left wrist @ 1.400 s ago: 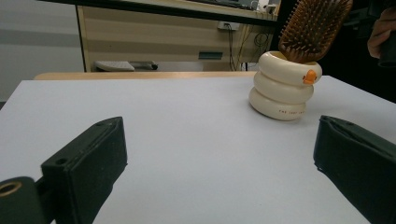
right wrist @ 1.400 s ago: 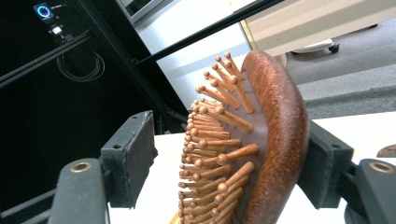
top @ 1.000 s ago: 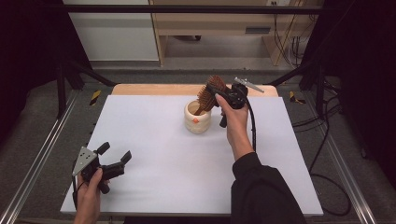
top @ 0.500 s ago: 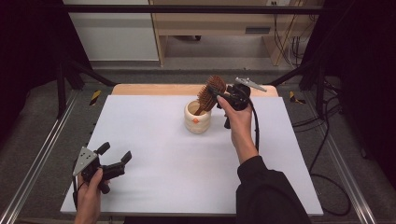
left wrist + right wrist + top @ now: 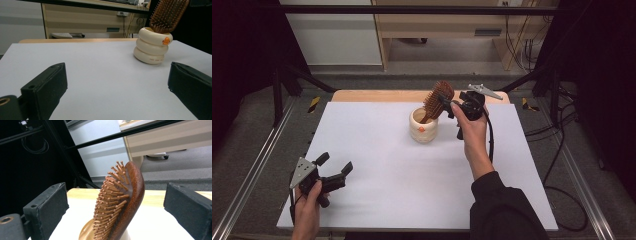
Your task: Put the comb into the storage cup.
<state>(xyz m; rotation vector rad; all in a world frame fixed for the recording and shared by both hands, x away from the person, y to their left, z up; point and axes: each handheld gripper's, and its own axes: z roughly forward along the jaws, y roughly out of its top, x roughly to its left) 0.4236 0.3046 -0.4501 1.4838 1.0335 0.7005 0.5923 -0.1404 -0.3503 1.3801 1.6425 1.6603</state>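
Two grippers seen. Right gripper (image 5: 117,212) jaws just opened wide, wooden hairbrush (image 5: 120,205) loose between pads, handle down in cream ringed cup (image 5: 423,125). Left gripper (image 5: 333,167) open, idle, well apart. Advised straight withdrawal, clear of bristles, cup undisturbed.

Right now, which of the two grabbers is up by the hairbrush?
The right gripper, raised beside the cream cup, with the wooden hairbrush between its open jaws, untouched. The left gripper sits low at the table's near corner, far from it.
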